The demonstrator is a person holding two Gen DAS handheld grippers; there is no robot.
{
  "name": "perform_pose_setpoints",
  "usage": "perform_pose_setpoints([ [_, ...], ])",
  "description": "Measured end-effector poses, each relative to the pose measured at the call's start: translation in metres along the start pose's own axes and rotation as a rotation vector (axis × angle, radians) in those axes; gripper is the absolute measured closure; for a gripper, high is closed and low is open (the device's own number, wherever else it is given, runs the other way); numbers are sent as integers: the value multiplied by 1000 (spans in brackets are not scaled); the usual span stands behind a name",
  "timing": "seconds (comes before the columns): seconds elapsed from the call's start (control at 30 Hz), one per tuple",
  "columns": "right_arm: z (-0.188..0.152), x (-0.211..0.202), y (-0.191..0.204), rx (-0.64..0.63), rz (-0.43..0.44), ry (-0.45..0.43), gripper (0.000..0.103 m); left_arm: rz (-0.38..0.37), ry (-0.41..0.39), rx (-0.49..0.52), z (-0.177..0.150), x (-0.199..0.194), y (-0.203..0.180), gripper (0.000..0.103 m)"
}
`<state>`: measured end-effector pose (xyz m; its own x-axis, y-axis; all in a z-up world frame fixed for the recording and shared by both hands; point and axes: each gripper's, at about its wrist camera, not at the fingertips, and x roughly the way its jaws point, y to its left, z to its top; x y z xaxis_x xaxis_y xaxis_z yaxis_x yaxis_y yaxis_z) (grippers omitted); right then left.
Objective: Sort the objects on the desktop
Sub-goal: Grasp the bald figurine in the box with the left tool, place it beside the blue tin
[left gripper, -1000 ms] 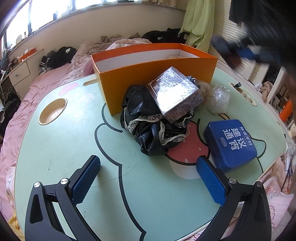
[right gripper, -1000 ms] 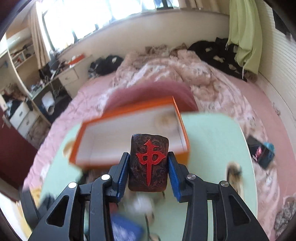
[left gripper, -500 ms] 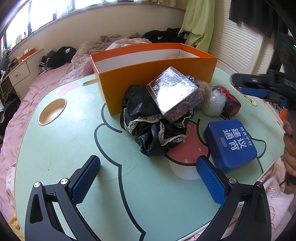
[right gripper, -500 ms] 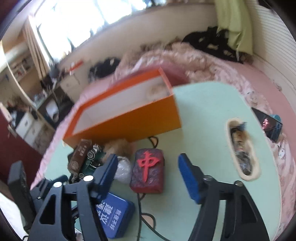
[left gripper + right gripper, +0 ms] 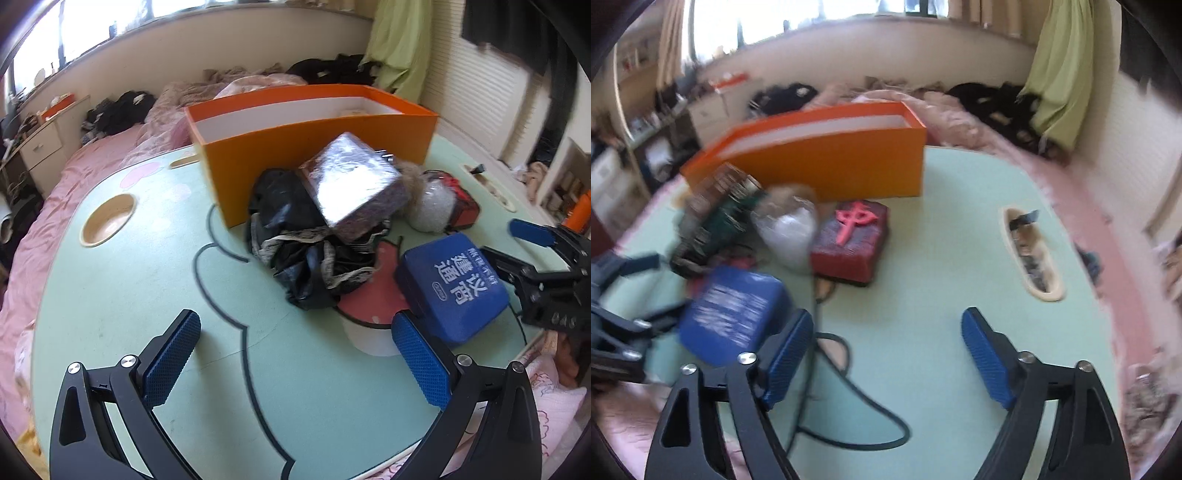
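With our right gripper [image 5: 886, 354] opening on nothing and our left gripper [image 5: 295, 354] wide and empty, we risk snagging the cable [image 5: 849, 406] near the table's [image 5: 960, 258] front edge.

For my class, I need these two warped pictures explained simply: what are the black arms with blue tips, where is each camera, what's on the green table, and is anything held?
There is no robot. A person holds a two-fingered tool in each hand, and a wide-angle camera on each looks along its fingers, which bends the picture. One picture looks past the left tool, the other past the right tool.

On the green table sit an orange box, a silver-wrapped box on crumpled black cloth, a blue tin, a clear plastic bag and a red block bearing a Chinese character.

Nothing is held. The left tool is open; the right tool's jaws are opening, with only bare table between them.
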<state>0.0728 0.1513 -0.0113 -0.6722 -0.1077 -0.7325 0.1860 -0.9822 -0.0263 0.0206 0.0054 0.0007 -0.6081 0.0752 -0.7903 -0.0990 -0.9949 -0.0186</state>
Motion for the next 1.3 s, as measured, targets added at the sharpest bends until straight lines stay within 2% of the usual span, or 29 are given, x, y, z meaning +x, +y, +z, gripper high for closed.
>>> perform_pose_setpoints([
  [0.07,-4,3,-1,0,1,-15,3,29,-5,29,4,-6,-7,0],
  [0.17,-6,5,-3,4,4,-18,2,-7,-44,54,22,-23,-15,0],
  [0.27,-7,5,-3,4,4,-20,2,-47,-79,45,58,-41,-15,0],
  [0.33,-8,5,-3,4,4,-20,2,-87,-72,28,89,-52,-15,0],
  [0.43,-5,4,1,4,3,-23,2,-175,4,23,135,-52,-20,0],
  [0.5,-4,3,3,4,3,-24,2,-237,87,11,164,-38,-20,0],
  [0.57,-3,2,4,4,3,-25,2,-297,205,-41,191,-11,-19,0],
  [0.63,-3,1,6,4,4,-28,2,-322,302,-92,206,19,-16,0],
  [0.77,-1,-1,8,5,5,-32,2,-304,487,-187,213,79,-17,11],
  [0.87,-2,-1,6,5,7,-35,2,-307,572,-204,205,105,-25,18],
  [0.97,-3,-1,7,6,8,-37,2,-328,598,-245,202,116,-28,19],
  [1.1,-3,-2,6,5,8,-38,2,-278,619,-225,202,127,-34,19],
  [1.17,-3,-2,6,5,8,-39,2,-243,656,-217,196,138,-34,29],
  [1.2,-3,-2,6,5,9,-37,1,-238,644,-204,196,137,-35,30],
  [1.27,-3,-2,6,7,10,-38,1,-147,596,-88,195,129,-44,50],
  [1.3,-3,-1,6,7,10,-36,1,-132,578,-53,194,125,-47,51],
])
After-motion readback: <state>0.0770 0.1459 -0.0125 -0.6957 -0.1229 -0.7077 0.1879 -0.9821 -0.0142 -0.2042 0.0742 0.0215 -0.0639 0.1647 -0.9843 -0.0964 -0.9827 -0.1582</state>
